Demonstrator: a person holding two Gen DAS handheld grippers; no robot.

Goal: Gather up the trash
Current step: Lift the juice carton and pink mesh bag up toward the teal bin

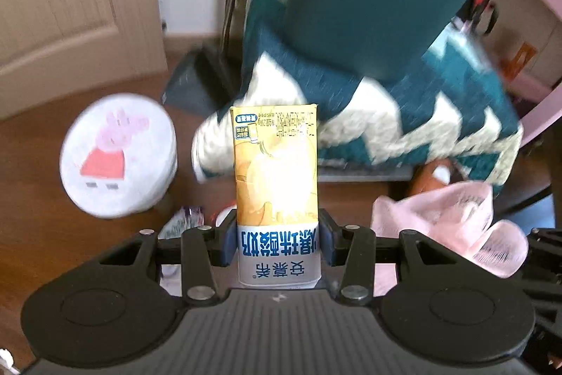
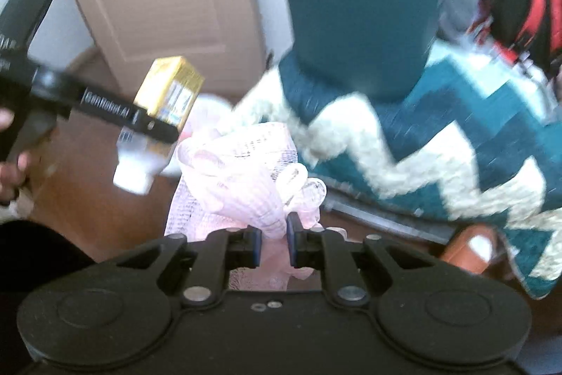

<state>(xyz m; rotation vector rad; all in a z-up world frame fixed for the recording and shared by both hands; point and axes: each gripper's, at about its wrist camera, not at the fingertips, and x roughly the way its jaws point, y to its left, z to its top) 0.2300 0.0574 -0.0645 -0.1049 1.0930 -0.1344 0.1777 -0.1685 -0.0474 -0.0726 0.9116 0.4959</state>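
Left wrist view, yellow-and-white drink carton (image 1: 276, 178) clamped upright in left jaws, right jaws pinching pink plastic bag (image 2: 242, 171)

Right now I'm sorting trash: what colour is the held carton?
Yellow carton, white base; left wrist view.

Black hand-held gripper (image 1: 277, 243), blue pads (image 1: 230, 243)
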